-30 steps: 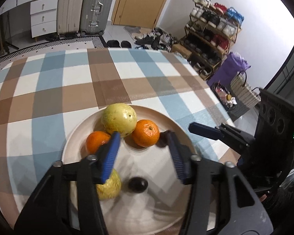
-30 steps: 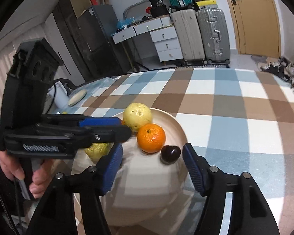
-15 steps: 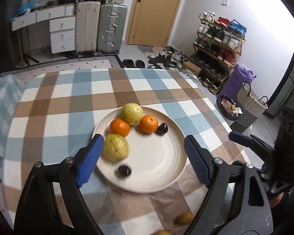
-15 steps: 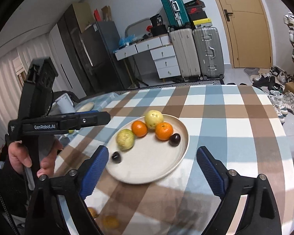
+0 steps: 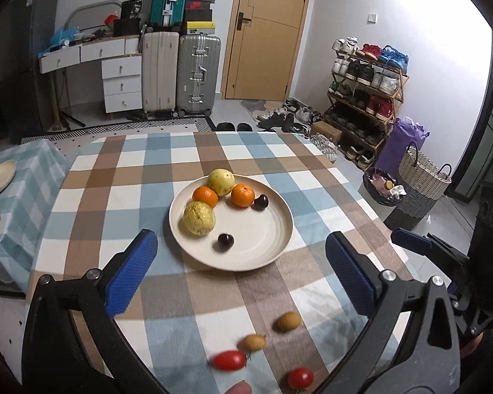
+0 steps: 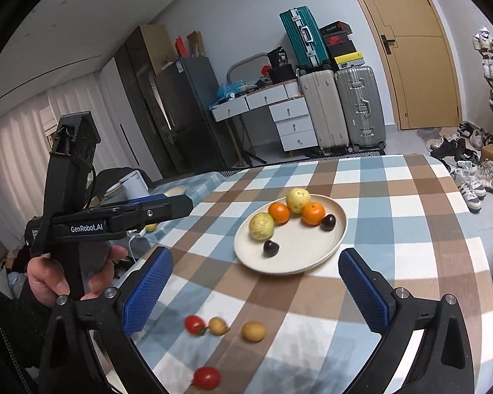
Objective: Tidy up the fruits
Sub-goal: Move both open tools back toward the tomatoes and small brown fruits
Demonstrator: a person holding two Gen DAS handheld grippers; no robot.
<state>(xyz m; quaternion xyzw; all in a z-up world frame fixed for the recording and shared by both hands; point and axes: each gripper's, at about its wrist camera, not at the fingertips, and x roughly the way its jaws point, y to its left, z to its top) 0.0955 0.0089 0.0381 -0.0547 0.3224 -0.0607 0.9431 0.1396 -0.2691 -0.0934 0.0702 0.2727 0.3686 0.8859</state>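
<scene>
On plate: six fruits; both tools empty

Matt cream plate, checked cloth tablecloth, glossy tomatoes

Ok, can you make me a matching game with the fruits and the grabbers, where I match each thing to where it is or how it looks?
Things:
1. oranges
2. cherry tomatoes
3. dark plums
4. left gripper

Places or states:
A. loose on the checked tablecloth, off the plate
B. wide open, holding nothing
C. on the plate, one on each side of the yellow-green fruit
D. on the plate, one near its front, one by its right rim

Pairs: 1-C, 2-A, 3-D, 4-B
</scene>
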